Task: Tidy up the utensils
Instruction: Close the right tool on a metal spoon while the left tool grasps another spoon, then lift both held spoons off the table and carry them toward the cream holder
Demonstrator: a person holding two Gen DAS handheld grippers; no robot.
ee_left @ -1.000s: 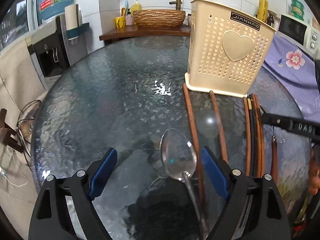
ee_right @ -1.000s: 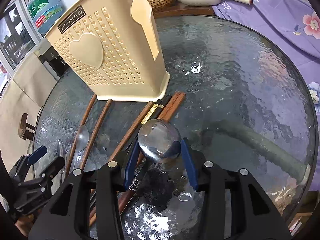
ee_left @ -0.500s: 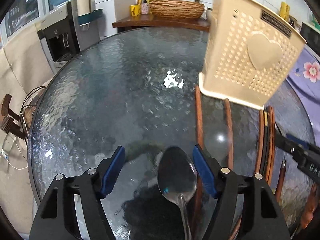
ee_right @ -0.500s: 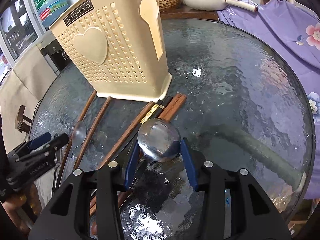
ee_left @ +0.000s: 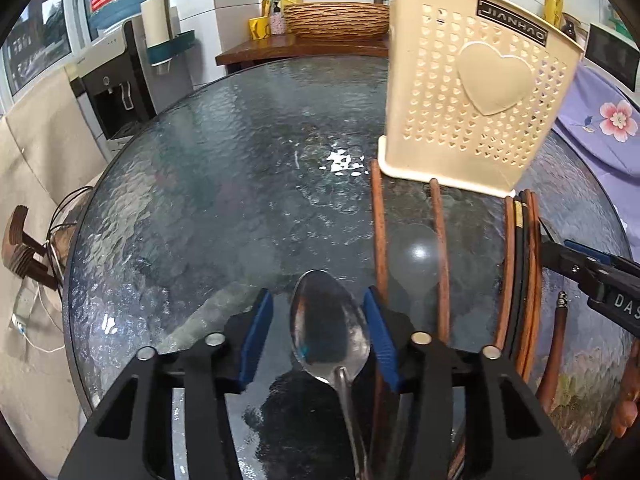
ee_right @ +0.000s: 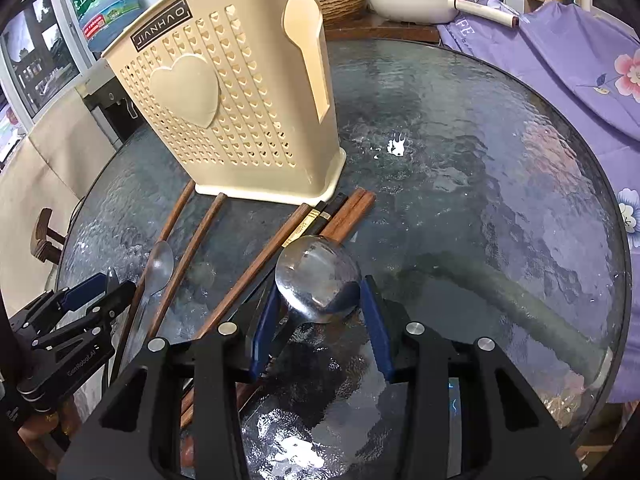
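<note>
A cream perforated utensil holder (ee_left: 472,104) stands on the round glass table (ee_left: 240,184); it also shows in the right wrist view (ee_right: 236,120). Wooden chopsticks (ee_left: 524,280) lie in front of it. My left gripper (ee_left: 320,332) is partly closed around a small metal spoon (ee_left: 328,328); its pads stand close beside the bowl and I cannot tell if they grip it. My right gripper (ee_right: 320,328) is shut on a metal ladle (ee_right: 316,280), pads (ee_right: 374,332) at the bowl's base. The small spoon also shows in the right wrist view (ee_right: 158,268).
A purple flowered cloth (ee_right: 568,64) hangs off the right side of the table. A wooden counter with a woven basin (ee_left: 336,20) stands behind. A water dispenser (ee_left: 116,84) stands at the far left. A white pan (ee_right: 412,0) sits on the counter.
My left gripper's jaws have narrowed around the small spoon and moved forward over it. My right gripper still holds the ladle and has shifted slightly nearer the holder.
</note>
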